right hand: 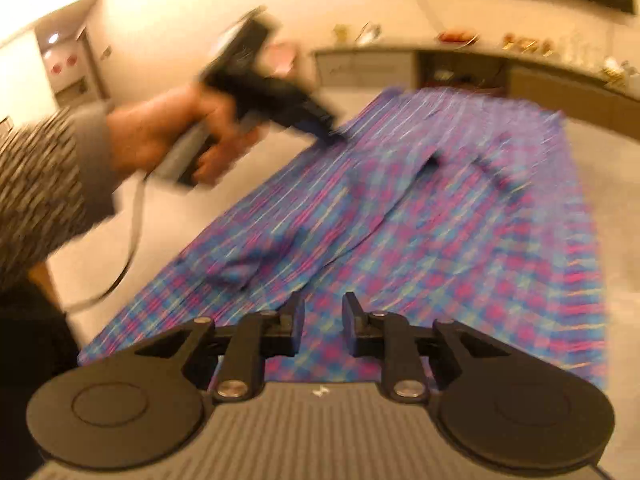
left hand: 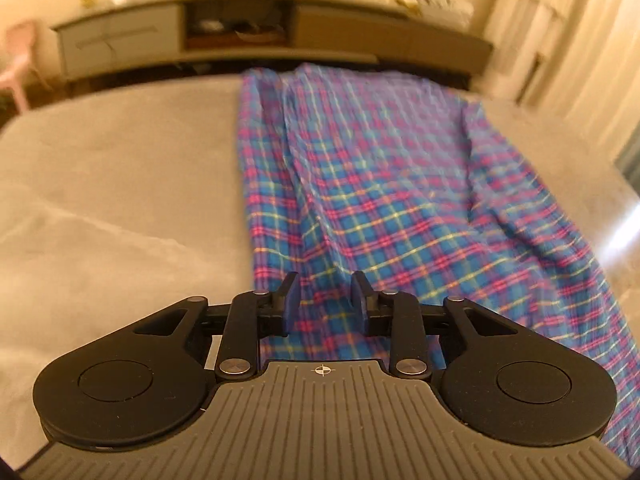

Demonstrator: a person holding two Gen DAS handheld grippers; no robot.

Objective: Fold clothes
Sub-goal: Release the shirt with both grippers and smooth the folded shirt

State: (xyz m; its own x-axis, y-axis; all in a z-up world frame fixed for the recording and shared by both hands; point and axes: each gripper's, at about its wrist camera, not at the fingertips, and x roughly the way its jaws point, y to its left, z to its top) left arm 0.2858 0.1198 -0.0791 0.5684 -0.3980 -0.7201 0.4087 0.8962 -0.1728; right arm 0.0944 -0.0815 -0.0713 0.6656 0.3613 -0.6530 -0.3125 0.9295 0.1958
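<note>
1. Plaid garment (left hand: 384,184) spread flat on the grey bed (left hand: 120,184).
2. Left gripper (left hand: 325,300) above its near edge, jaws narrowly apart, empty.
3. Right gripper (right hand: 323,322) likewise, nothing between jaws.

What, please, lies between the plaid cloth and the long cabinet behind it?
In the left wrist view, only a bare strip of grey bed separates the cloth from the cabinet.

One plaid garment (left hand: 372,200) lies on one bed (left hand: 120,184). Two grippers show: the left gripper (left hand: 325,300) and the right gripper (right hand: 323,322), two fingers (left hand: 289,300) each. One pink chair (left hand: 18,64) at upper left.
</note>
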